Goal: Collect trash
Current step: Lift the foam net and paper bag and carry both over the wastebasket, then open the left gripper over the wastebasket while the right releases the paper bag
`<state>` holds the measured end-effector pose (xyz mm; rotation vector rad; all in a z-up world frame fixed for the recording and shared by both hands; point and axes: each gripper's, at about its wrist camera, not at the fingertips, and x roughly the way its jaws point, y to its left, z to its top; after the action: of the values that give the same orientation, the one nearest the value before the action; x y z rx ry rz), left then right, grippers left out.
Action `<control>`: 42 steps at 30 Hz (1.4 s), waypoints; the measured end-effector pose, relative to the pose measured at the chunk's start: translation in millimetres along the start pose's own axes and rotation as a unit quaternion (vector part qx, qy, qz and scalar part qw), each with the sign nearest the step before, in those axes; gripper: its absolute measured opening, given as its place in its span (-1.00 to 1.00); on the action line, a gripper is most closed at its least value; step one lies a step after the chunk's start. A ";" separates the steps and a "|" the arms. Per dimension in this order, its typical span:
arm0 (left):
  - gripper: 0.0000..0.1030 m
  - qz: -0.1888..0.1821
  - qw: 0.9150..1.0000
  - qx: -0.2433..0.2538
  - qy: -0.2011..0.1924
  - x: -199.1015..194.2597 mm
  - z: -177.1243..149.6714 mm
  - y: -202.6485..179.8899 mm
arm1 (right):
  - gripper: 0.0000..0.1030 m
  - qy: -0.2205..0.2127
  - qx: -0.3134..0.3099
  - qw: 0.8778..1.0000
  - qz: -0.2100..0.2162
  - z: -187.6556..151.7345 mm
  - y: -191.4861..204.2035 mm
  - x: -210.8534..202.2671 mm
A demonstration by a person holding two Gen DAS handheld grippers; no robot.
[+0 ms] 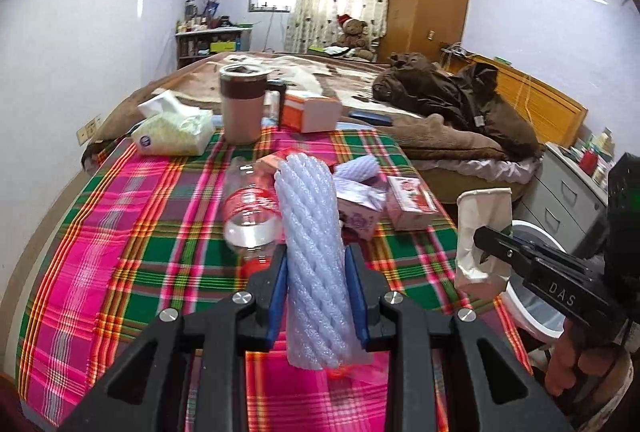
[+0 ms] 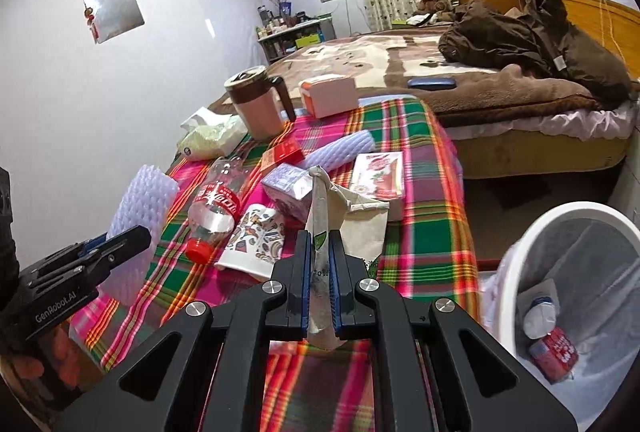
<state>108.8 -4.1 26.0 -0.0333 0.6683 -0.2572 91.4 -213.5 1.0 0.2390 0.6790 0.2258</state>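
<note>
My left gripper (image 1: 316, 260) is shut on a white foam net sleeve (image 1: 310, 240), held upright above the plaid table (image 1: 140, 252); the sleeve (image 2: 140, 208) and the left gripper (image 2: 128, 236) also show at the left of the right wrist view. My right gripper (image 2: 320, 244) is shut on a flattened paper bag (image 2: 352, 216), lifted off the cloth; the bag (image 1: 480, 228) and right gripper (image 1: 486, 242) appear at the right of the left wrist view. A white bin (image 2: 560, 232) with a liner stands right of the table, with some trash inside.
On the table (image 2: 432, 224) lie a clear bottle with red cap (image 2: 212, 212), a printed paper cup (image 2: 256, 240), a second foam sleeve (image 2: 344, 152), small cartons (image 2: 376, 180), a tissue pack (image 1: 172, 128), a mug (image 1: 240, 104) and a box (image 1: 312, 110). A bed (image 1: 400, 88) lies beyond.
</note>
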 end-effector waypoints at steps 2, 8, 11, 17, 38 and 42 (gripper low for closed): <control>-0.43 -0.006 1.000 0.009 -0.001 -1.3 0.0 -9.4 | -0.84 -0.005 0.003 1.000 -0.005 -0.9 -4.1 -5.8; -0.43 -0.029 0.999 0.040 -0.002 -0.6 -1.1 -43.9 | -0.84 -0.019 0.013 0.999 -0.025 -4.3 -24.7 -27.9; -0.43 -0.047 0.997 0.056 -0.001 2.5 -1.6 -66.2 | -0.84 -0.027 0.022 0.999 -0.041 -6.3 -39.2 -40.1; -0.43 -0.080 0.993 0.083 0.002 9.6 -2.3 -107.8 | -0.84 -0.036 0.036 0.996 -0.074 -8.7 -67.8 -59.6; -0.43 -0.178 0.971 0.149 0.062 54.8 -29.8 -243.3 | -0.84 -0.008 0.083 0.982 -0.166 -23.3 -166.9 -86.7; -0.43 -0.171 0.970 0.154 0.073 62.5 -33.9 -249.9 | -0.84 0.008 0.091 0.982 -0.166 -28.8 -177.7 -81.0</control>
<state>78.8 -259.6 -10.4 0.1715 0.7615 -0.7003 34.3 -400.7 -24.4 0.2947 0.7461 -0.1538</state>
